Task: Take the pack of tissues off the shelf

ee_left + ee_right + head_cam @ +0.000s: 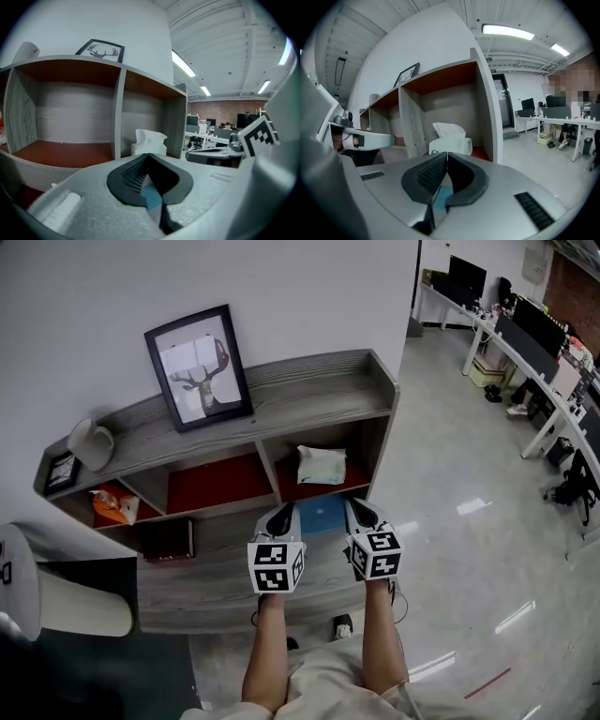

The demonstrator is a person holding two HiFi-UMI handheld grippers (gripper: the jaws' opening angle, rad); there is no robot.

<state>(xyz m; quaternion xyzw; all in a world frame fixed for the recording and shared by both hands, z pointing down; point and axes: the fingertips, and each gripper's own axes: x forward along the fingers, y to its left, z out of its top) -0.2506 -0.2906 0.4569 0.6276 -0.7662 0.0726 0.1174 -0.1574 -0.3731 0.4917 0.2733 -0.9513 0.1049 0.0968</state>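
Nearest: 2 forearms and 2 tongs, side by side at the front edge of the shelf [225, 570]'s lower board. Left gripper [278, 517] has its jaws pressed together, tips touching, nothing between them. Right gripper [365, 513] is the same, closed and empty. Both gripper views confirm this.

Between the 2 tips, 1 flat blue item [322, 515] lies on the lower board; can't tell what it is. 1 dark red box [167, 540] sits toward the board's left end.

Next row back has 3 compartments. The pack of tissues [321, 465] is in the right one, near its front edge, with 1 sheet sticking up. It's well apart from both tongs and dead ahead in both gripper views. The middle one shows only its red back. The left one holds 1 orange bag [114, 506].

Top board: 1 deer picture [199, 367] leans on the wall, 1 mug [91, 443] is toward the left end, and 1 small frame [61, 472] is at the left corner.

Step, as a judgement: approach, pack not yet touched. Next, probably spread one pair of jaws, reach into the right compartment, pinch the pack's body not the loose sheet, then pull it out over the front edge. The pack looks soft, so it'll squash.
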